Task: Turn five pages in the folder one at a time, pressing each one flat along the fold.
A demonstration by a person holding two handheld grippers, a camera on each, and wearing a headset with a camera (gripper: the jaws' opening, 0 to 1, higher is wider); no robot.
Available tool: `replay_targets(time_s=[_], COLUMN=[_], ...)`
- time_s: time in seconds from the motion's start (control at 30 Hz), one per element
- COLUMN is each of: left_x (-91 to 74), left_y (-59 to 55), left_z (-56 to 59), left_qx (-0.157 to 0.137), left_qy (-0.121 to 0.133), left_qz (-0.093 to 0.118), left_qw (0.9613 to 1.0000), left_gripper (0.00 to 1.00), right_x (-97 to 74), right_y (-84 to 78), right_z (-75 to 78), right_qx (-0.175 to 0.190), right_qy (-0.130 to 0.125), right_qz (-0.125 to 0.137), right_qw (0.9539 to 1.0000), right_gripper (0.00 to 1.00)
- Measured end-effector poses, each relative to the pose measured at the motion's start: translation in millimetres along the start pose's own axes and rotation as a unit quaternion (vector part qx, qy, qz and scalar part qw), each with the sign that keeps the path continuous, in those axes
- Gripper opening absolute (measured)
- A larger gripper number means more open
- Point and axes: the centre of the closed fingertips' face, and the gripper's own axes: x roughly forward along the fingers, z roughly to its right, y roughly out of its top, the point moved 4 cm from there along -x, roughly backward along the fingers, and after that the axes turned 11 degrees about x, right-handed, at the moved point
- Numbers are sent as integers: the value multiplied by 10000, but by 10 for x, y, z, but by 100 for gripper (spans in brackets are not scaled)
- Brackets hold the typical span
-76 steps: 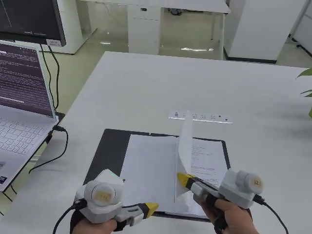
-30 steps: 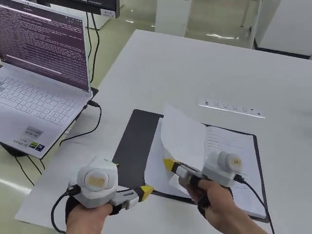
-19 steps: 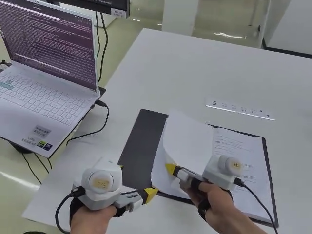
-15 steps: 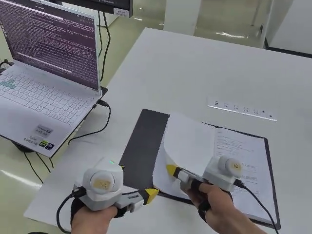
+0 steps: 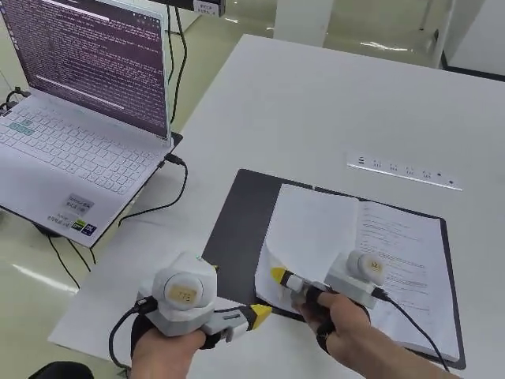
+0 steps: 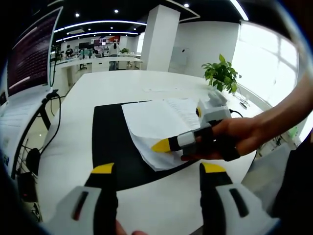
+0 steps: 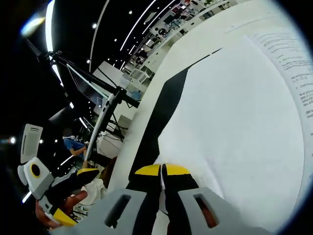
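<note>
- Laptop (image 5: 71, 150) stands open at the table's (image 5: 316, 103) left edge, well apart from the work.
- Left gripper (image 5: 256, 316): jaws spread wide and holding nothing. In the left gripper view both yellow tips frame bare table just short of the folder's near edge.
- Left hand (image 5: 170, 355) grips it from below, low at the near edge of the table. The jaws point right, toward the other gripper.
- Folder (image 5: 237, 221) lies open and flat on the table, with its black left inside cover partly bare.
- Page (image 5: 312, 229) arches over from the fold onto the left half. It is bowed, not flat, and its near edge is lifted.
- Right gripper (image 5: 278, 275): jaws pressed together, pinching the page at its near lower edge, above the folder's near border.
- Right hand (image 5: 339, 328) comes in from the lower right, with the gripper pointing left, low over the folder.
- Printed sheet (image 5: 402, 245) lies flat on the right half.
</note>
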Motion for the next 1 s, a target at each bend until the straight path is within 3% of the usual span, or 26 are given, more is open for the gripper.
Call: replay_targets(time_s=[0.13,0.23,0.37,0.67,0.77,1.0], left_x=[14,17,22,49,81,198], left_y=[20,19,6,4,14,79], left_z=[17,26,39,102,123,109], left_qx=[19,61,62,88,128,267], left_qy=[-36,-51,-64,-112,-144,-220], left_qz=[8,-21,-52,-85,-106,-137], left_qw=[10000,10000,9999,9999,9998,9993], left_gripper=[68,68,68,66,65,57], right_x=[39,31,31,-16,-93,-450], right_y=[-38,-41,-57,-72,-88,14], right_z=[74,22,-76,-197,-302,-327], right_qx=[-55,11,-56,18,-199,-385], right_qy=[-61,70,340,669,898,968], right_qz=[-124,-100,-130,-196,-244,69], right_qw=[9999,9999,9993,9976,9955,9945], right_gripper=[4,8,21,39,48,43])
